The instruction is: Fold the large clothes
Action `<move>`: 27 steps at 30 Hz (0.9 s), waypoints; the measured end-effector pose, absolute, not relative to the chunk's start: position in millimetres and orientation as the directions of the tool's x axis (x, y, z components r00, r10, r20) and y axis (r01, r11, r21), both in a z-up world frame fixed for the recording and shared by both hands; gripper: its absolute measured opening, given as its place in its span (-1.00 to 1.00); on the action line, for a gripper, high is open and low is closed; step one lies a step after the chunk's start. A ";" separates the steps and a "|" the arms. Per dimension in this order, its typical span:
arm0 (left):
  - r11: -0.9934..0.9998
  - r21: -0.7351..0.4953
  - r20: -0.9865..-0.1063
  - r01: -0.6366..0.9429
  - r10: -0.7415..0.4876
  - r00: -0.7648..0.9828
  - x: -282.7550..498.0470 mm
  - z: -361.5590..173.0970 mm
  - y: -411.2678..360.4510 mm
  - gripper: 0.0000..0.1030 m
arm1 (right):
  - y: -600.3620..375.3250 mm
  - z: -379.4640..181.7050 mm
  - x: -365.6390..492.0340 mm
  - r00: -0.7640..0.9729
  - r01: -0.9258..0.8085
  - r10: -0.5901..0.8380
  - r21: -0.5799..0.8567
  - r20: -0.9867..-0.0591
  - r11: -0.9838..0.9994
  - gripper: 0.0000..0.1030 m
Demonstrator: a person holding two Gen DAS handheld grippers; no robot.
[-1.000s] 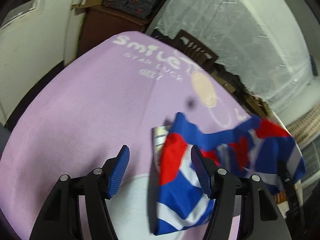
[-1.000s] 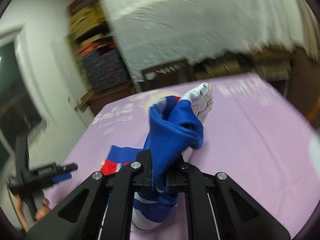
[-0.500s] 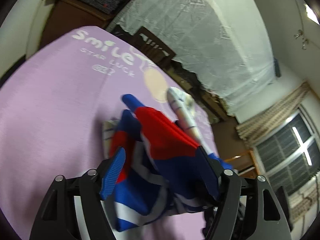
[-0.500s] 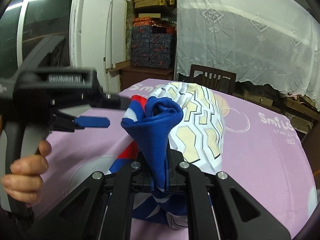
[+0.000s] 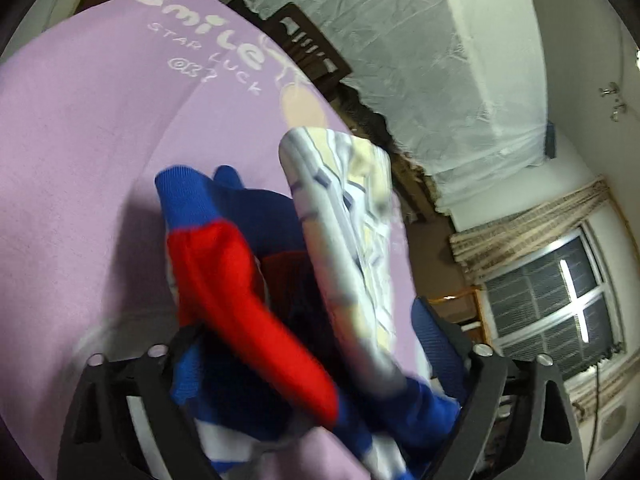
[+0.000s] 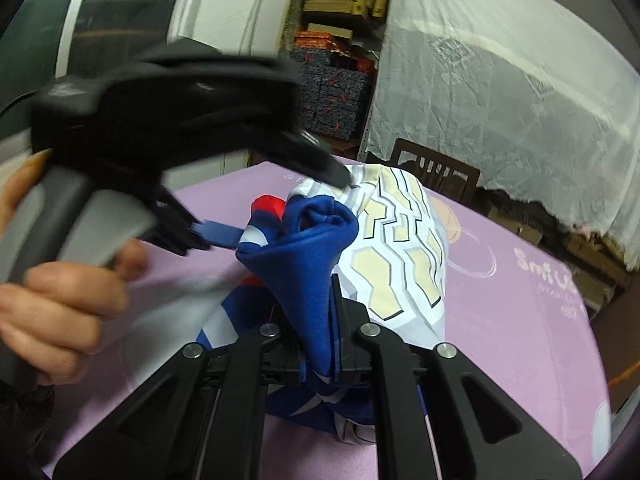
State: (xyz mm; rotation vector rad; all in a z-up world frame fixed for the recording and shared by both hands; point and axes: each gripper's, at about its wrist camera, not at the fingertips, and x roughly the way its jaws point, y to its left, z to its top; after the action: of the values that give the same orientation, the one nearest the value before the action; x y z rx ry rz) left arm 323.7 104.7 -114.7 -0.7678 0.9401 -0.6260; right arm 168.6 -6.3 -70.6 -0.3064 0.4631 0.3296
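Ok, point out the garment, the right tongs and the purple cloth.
garment [image 6: 308,248]: right wrist view, on the bunched blue fold.
right tongs [image 6: 320,356]: right wrist view, on the blue fabric pinched between the tips.
purple cloth [image 5: 80,128]: left wrist view, on a bare stretch below the lettering.

The left gripper [image 5: 304,344] stands wide, its jaws either side of a bunched garment [image 5: 248,312] of blue, red and white cloth, with a pale patterned fold [image 5: 352,240] rising on the right. Under it lies a lilac tablecloth [image 5: 80,160], printed "smile" toward its far edge. Whether the pads press the cloth is unclear.
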 end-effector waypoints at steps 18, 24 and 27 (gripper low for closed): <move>0.719 -0.677 -0.529 0.158 -0.625 0.574 314.3 -96.1 126.1 -0.63 | 5.3 -92.3 153.4 0.885 -0.364 0.153 -0.450 -0.440 0.816 -0.41; 0.825 -0.555 -0.687 0.105 -0.526 0.502 318.7 -125.7 125.7 -0.53 | 22.6 -87.7 151.5 0.869 -0.421 0.194 -0.473 -0.455 0.774 -0.56; 0.868 -0.485 -0.731 0.102 -0.467 0.498 319.4 -133.9 123.8 -0.34 | 31.5 -108.5 151.7 0.850 -0.456 0.182 -0.515 -0.495 0.726 -0.54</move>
State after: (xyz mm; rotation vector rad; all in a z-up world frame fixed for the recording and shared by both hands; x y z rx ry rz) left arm 319.4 123.8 -133.9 -0.4085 0.9958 -0.3559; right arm 151.7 31.5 -108.5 -0.6724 0.4342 0.3642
